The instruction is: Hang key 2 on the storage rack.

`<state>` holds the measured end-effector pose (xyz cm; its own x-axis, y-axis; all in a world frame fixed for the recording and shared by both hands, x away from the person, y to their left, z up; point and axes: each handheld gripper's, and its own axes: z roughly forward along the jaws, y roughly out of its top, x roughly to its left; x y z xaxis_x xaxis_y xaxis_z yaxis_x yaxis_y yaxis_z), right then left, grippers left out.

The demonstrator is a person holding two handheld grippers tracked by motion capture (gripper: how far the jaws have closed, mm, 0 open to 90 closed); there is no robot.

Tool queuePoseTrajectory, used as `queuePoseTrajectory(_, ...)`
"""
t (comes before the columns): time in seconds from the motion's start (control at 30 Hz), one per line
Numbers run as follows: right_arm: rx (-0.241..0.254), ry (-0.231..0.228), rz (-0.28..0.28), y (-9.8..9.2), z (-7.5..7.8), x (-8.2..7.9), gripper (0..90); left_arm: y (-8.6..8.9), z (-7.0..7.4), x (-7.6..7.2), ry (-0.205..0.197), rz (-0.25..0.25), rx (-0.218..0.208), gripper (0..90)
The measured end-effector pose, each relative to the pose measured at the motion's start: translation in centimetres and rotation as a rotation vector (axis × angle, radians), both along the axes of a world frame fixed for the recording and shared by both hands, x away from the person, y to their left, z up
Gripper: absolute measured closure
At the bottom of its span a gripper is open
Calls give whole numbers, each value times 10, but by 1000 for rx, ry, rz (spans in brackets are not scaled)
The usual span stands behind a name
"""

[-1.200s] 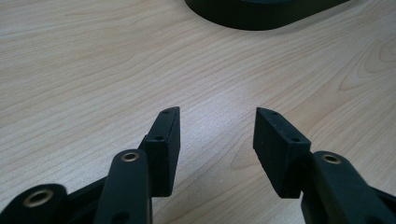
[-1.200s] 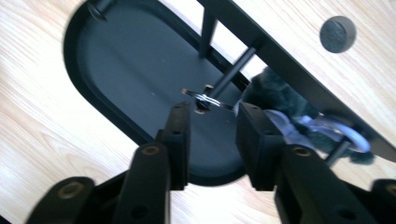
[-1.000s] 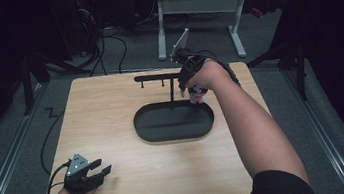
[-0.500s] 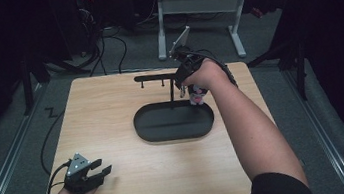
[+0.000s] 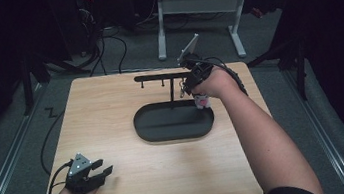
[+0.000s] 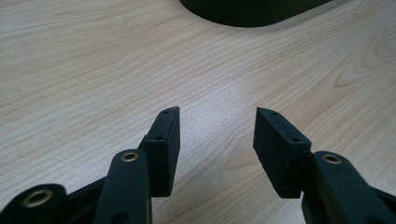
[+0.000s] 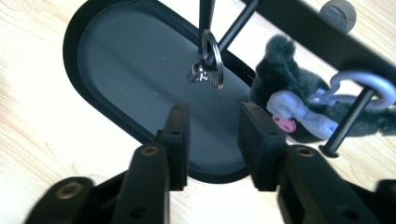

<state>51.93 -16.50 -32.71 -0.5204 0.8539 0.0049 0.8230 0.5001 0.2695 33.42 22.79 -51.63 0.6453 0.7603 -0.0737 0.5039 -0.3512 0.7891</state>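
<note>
Key ring [image 7: 212, 58]: hung on a peg of the black rack [image 5: 167, 75], above the tray [image 5: 173, 122]. Judged light, stiff, slippery; best pinched across its rim. Right gripper [image 7: 212, 114] jaws, just closing, were apart and empty; left gripper [image 6: 217, 123] jaws were apart.

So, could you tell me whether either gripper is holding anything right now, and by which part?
Nothing is held. The right gripper has just been closing its jaws below the hanging silver key ring, with nothing between them. The left gripper is open over bare table.

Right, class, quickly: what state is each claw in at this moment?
Left claw: open, holding nothing, over the bare table.
Right claw: open, jaws just been closing, nothing between them, near the key ring.
</note>
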Motion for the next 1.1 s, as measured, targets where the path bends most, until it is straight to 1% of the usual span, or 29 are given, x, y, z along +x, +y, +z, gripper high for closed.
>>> queuePoseTrajectory(0.03, 12, 13, 2, -3, -6, -2, 685, 0, 0, 0, 0, -1, 1, 516)
queuePoseTrajectory(0.07, 12, 13, 2, -3, -6, -2, 685, 0, 0, 0, 0, -1, 1, 516)
queuePoseTrajectory(0.13, 29, 23, 5, -7, -18, -7, 672, 0, 0, 0, 6, -9, 10, 516)
queuePoseTrajectory(0.17, 35, 27, 9, -8, -22, -8, 664, -1, -1, 0, -3, -2, 5, 517)
queuePoseTrajectory(0.2, 35, 27, 9, -8, -22, -8, 664, -1, -1, 0, -3, -2, 5, 517)
queuePoseTrajectory(0.27, 35, 36, 7, -10, -32, -13, 650, -1, -1, 1, -3, -3, 8, 517)
queuePoseTrajectory(0.33, 46, 36, 4, -13, -43, -19, 649, -1, -1, 1, 2, -6, 12, 517)
queuePoseTrajectory(0.37, 51, 26, -9, -15, -53, -26, 651, -2, -1, 1, 1, -7, 14, 517)
queuePoseTrajectory(0.4, 42, 21, 2, -18, -58, -29, 651, -2, -1, 1, 3, -6, 11, 517)
queuePoseTrajectory(0.43, 37, 11, -2, -20, -62, -32, 651, -3, -1, 1, 2, -6, 13, 517)
queuePoseTrajectory(0.47, 37, 11, -2, -20, -62, -32, 651, -3, -1, 1, 2, -6, 13, 517)
queuePoseTrajectory(0.5, 44, 8, -10, -24, -70, -38, 658, -4, -1, 1, 4, -9, 15, 517)
queuePoseTrajectory(0.57, 40, -8, -10, -29, -76, -45, 654, -4, -2, 1, 5, -11, 18, 517)
queuePoseTrajectory(0.6, 40, -8, -10, -29, -76, -45, 654, -4, -2, 1, 5, -11, 18, 517)
queuePoseTrajectory(0.63, 49, -26, -6, -32, -82, -55, 609, -5, -2, 0, 4, -13, 19, 517)
queuePoseTrajectory(0.67, 52, -42, -4, -34, -85, -60, 585, -5, -2, 0, 4, -13, 19, 517)
queuePoseTrajectory(0.7, 54, -56, 0, -36, -89, -66, 572, -5, -2, 0, 4, -15, 20, 516)
queuePoseTrajectory(0.73, 54, -56, 0, -36, -89, -66, 572, -5, -2, 0, 4, -15, 20, 516)
queuePoseTrajectory(0.77, 59, -100, 4, -38, -95, -79, 547, -6, -2, 0, 3, -17, 19, 516)
queuePoseTrajectory(0.8, 65, -119, 9, -40, -99, -86, 533, -6, -2, 0, 4, -19, 19, 516)
queuePoseTrajectory(0.83, 88, -139, 9, -41, -102, -93, 527, -7, -2, 0, 5, -20, 18, 516)
queuePoseTrajectory(0.87, 88, -139, 9, -41, -102, -93, 527, -7, -2, 0, 5, -20, 18, 515)
queuePoseTrajectory(0.9, 101, -194, 7, -45, -108, -108, 500, -7, -2, -1, 7, -24, 19, 514)
queuePoseTrajectory(0.93, 111, -223, 8, -47, -112, -115, 489, -7, -2, -1, 7, -24, 19, 513)
queuePoseTrajectory(0.97, 129, -246, 4, -49, -116, -122, 480, -8, -2, -1, 6, -28, 20, 513)
queuePoseTrajectory(1.0, 129, -246, 4, -49, -116, -122, 480, -8, -2, -1, 6, -28, 20, 512)
queuePoseTrajectory(1.03, 147, -290, -4, -53, -124, -136, 466, -9, -2, -2, 3, -35, 19, 511)
queuePoseTrajectory(1.07, 147, -290, -4, -53, -124, -136, 466, -9, -2, -2, 3, -35, 19, 510)
queuePoseTrajectory(1.1, 173, -338, -4, -58, -133, -149, 462, -10, -2, -3, 2, -47, 18, 509)
